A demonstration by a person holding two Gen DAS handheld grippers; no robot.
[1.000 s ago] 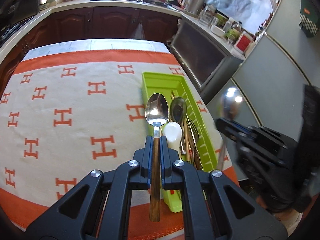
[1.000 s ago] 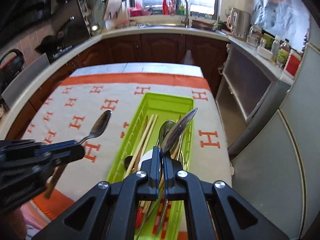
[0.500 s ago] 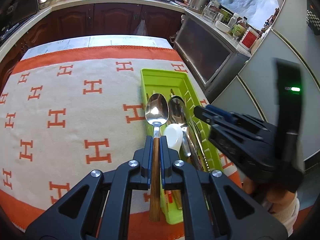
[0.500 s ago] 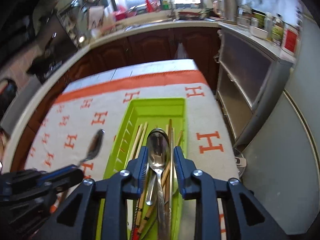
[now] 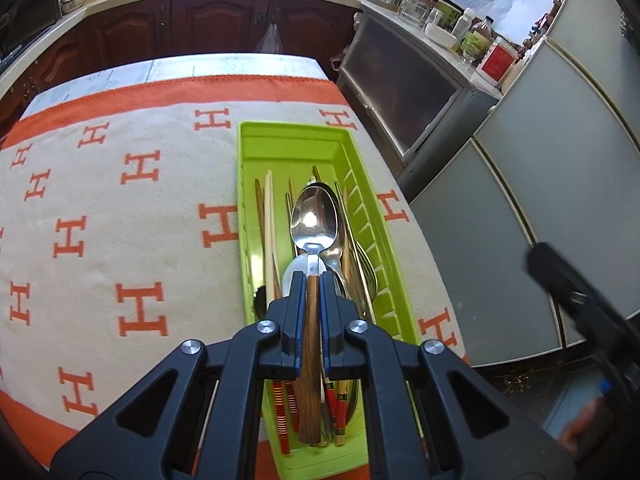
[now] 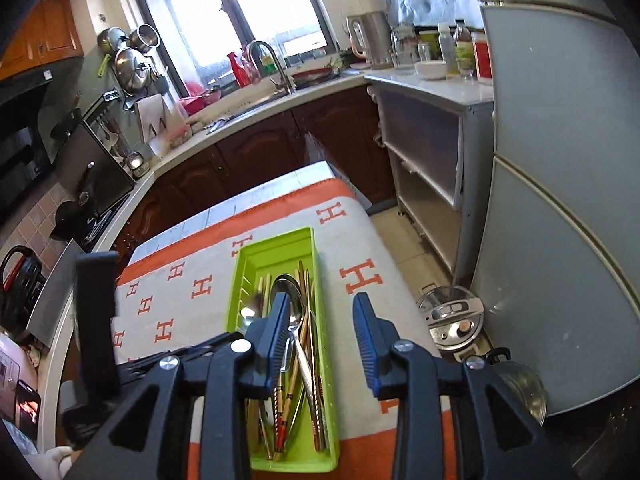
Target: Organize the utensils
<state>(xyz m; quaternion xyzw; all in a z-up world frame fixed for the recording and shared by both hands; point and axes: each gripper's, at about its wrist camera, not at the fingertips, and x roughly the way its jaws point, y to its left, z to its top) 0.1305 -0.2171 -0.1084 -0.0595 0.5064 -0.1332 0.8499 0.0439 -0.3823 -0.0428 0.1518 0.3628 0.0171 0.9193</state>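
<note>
My left gripper (image 5: pixel 313 280) is shut on the wooden handle of a steel spoon (image 5: pixel 314 220). It holds the spoon lengthwise just above the green tray (image 5: pixel 246 200). Several chopsticks (image 5: pixel 269 216), spoons and forks lie in that tray. In the right wrist view my right gripper (image 6: pixel 322 312) hangs above the near end of the green tray (image 6: pixel 272 240). Its jaws are opening and nothing is between them. A large steel spoon (image 6: pixel 290 296) lies on top of the pile below it. Part of the right gripper shows blurred at the right edge of the left wrist view.
The tray rests on a cream cloth with orange H marks (image 5: pixel 140 240), close to the table's right edge. A grey fridge (image 6: pixel 560 200) and a shelf unit (image 6: pixel 424 160) stand right of the table. A pressure cooker (image 6: pixel 452 316) sits on the floor.
The right gripper let its spoon go into the tray, opened and pulled back from it. The left gripper carried its spoon rightward, from beside the tray to over it.
</note>
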